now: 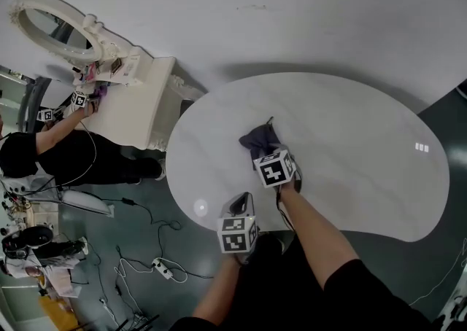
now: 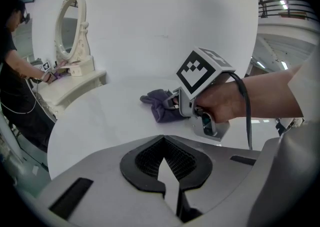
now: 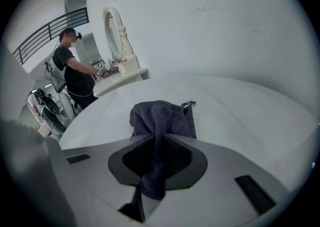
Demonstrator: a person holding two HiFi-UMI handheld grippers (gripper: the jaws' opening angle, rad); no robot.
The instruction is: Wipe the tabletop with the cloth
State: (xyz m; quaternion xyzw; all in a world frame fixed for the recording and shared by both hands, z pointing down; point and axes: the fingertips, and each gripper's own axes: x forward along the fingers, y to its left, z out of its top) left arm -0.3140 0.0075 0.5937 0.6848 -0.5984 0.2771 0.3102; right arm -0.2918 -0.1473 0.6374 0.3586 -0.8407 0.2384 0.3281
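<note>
The cloth [image 1: 259,138] lies on the table [image 1: 350,140], on its left half and towards the near edge, bunched into a dark heap. One fold is pinched in the right claw [image 1: 263,154]. In the right gripper view a strip of the cloth [image 3: 162,116] is seen running down between the closed pads of that claw [image 3: 156,158], with the rest heaped on the table [image 3: 240,106] just ahead. The left claw [image 1: 241,202] is held at the near edge of the table, apart from the cloth. In its own view this claw [image 2: 166,163] is drawn together, with only a sliver of table showing through, and nothing is held in it. From there the right claw [image 2: 173,103] is seen low over the table [image 2: 100,121] with the cloth [image 2: 159,106] at its tip.

The cloth is judged soft, light and limp, so it will be dragged rather than pushed, and it will fold over itself when the stroke is reversed. Having no weight of its own, it must be pressed down by the claw. A thick gathered fold, as taken now, is the better hold; a thin edge could slip from the pads. The table looks smooth and glossy, so easy sliding is expected. No dirt can be made out, so how much has been wiped cannot be told
</note>
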